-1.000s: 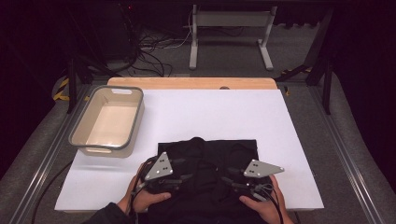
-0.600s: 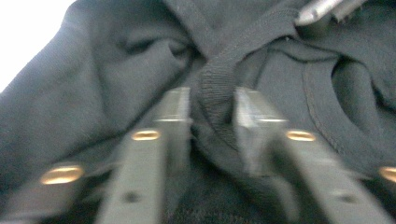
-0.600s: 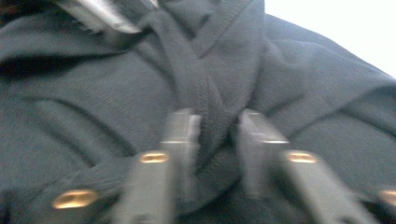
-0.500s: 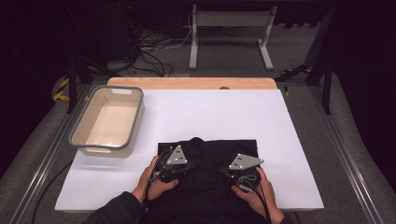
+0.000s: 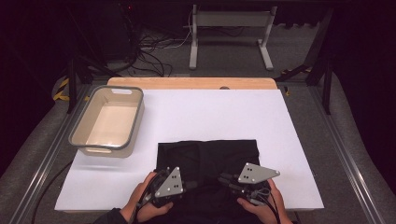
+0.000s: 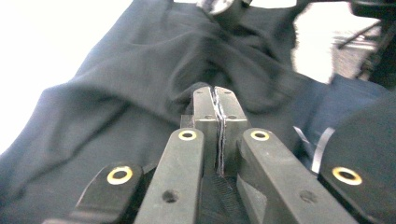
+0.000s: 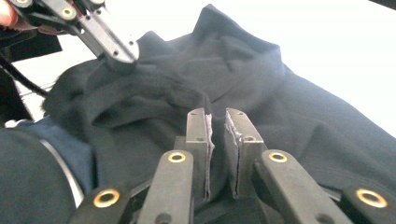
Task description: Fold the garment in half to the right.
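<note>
Left tongs (image 6: 217,100) pinch black cloth (image 6: 140,93); right tongs (image 7: 217,122) slightly parted.

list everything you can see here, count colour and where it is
garment: one, black, lying near the front edge of the table, bunched into folds near both grippers
bin: one, beige with a grey rim, on the table's left side, nothing in it
table: one, white top with a wooden strip along its far edge
stand: one, grey metal, on the floor beyond the table
cables: several, black, on the floor behind the table
left gripper: one, black, fingers shut on a fold of the garment
right gripper: one, black, fingers slightly apart with a fold of the garment between them, having just opened a little
hands: two, at the bottom edge, each holding a gripper
</note>
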`<state>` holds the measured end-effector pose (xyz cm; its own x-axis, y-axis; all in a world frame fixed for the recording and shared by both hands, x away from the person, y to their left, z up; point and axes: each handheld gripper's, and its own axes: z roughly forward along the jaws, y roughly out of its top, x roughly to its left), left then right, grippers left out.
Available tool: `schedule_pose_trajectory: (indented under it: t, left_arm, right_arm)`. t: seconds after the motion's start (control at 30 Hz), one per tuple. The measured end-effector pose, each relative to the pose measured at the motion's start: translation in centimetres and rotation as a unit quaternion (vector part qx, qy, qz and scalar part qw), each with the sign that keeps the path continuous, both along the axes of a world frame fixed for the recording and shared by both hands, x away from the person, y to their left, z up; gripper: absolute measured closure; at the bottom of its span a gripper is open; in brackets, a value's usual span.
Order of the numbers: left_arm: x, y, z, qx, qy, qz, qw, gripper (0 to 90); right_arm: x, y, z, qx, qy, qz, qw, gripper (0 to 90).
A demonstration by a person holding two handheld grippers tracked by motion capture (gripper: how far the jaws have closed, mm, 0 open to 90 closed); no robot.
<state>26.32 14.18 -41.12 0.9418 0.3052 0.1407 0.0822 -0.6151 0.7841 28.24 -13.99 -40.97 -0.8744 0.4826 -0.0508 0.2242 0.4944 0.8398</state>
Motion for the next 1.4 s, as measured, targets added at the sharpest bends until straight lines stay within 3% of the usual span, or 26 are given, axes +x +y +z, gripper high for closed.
schedule_pose_trajectory:
  t: [0.17,0.27,0.4,0.47,0.53,0.63,0.73,0.87,0.97,1.03,1.1,1.17,1.23,1.3,1.4]
  left_arm:
    - [-1.9,0.3,-0.4,0.009,0.009,-0.016,0.9998,89.1]
    - [-2.5,0.6,-0.4,0.008,0.01,-0.017,0.9998,88.2]
    - [-2.0,1.8,0.1,-0.017,0.007,0.002,0.9998,82.0]
    - [-1.8,2.4,0.4,-0.028,0.007,0.011,0.9995,76.1]
    - [-1.6,2.8,0.8,-0.037,-0.005,0.031,0.9988,68.9]
    - [-0.3,3.8,1.1,-0.056,-0.016,0.062,0.9964,60.0]
    - [2.1,4.7,0.8,-0.044,-0.028,0.096,0.9941,56.4]
    - [5.9,5.5,-0.6,-0.03,-0.021,0.136,0.99,55.0]
    - [8.0,5.7,-1.5,-0.012,-0.017,0.148,0.9887,56.1]
    - [9.4,5.9,-2.1,-0.002,-0.002,0.159,0.9873,58.0]
    - [10.3,6.0,-2.7,0.011,0.008,0.17,0.9854,59.9]
    - [11.0,6.2,-3.3,0.02,0.02,0.169,0.9852,65.6]
    - [11.1,6.2,-3.7,0.032,0.025,0.164,0.9856,75.6]
    - [11.0,6.2,-4.0,0.042,0.033,0.162,0.9854,83.8]
    - [11.0,6.4,-3.8,0.03,0.032,0.164,0.9855,86.6]
  right_arm:
    - [-1.2,-0.4,0.2,-0.001,-0.003,0.003,1.0,67.5]
    - [-1.1,-1.0,0.3,0.006,-0.007,-0.011,0.9999,60.7]
    - [0.1,-2.3,0.1,0.007,-0.018,-0.06,0.998,56.8]
    - [1.0,-3.2,-0.3,0.002,-0.021,-0.088,0.9959,55.9]
    - [2.2,-4.4,-0.9,-0.006,-0.018,-0.129,0.9915,55.7]
    - [3.8,-5.9,-1.7,0.0,-0.002,-0.172,0.985,55.5]
    - [5.2,-6.7,-2.5,0.001,0.023,-0.191,0.9813,55.8]
    - [6.7,-7.2,-3.4,-0.023,0.024,-0.216,0.9757,56.2]
    - [7.8,-7.8,-3.8,-0.024,0.024,-0.227,0.9734,56.9]
    - [8.4,-7.9,-3.9,-0.017,0.034,-0.223,0.9741,58.1]
    - [9.1,-7.7,-4.3,-0.03,0.046,-0.218,0.9745,59.9]
    - [9.4,-7.6,-4.6,-0.039,0.048,-0.215,0.9746,63.9]
    - [9.4,-7.4,-4.5,-0.051,0.039,-0.216,0.9743,76.8]
    - [9.4,-7.6,-4.6,-0.049,0.041,-0.208,0.976,85.8]
    - [9.2,-7.8,-4.4,-0.048,0.033,-0.21,0.976,89.3]
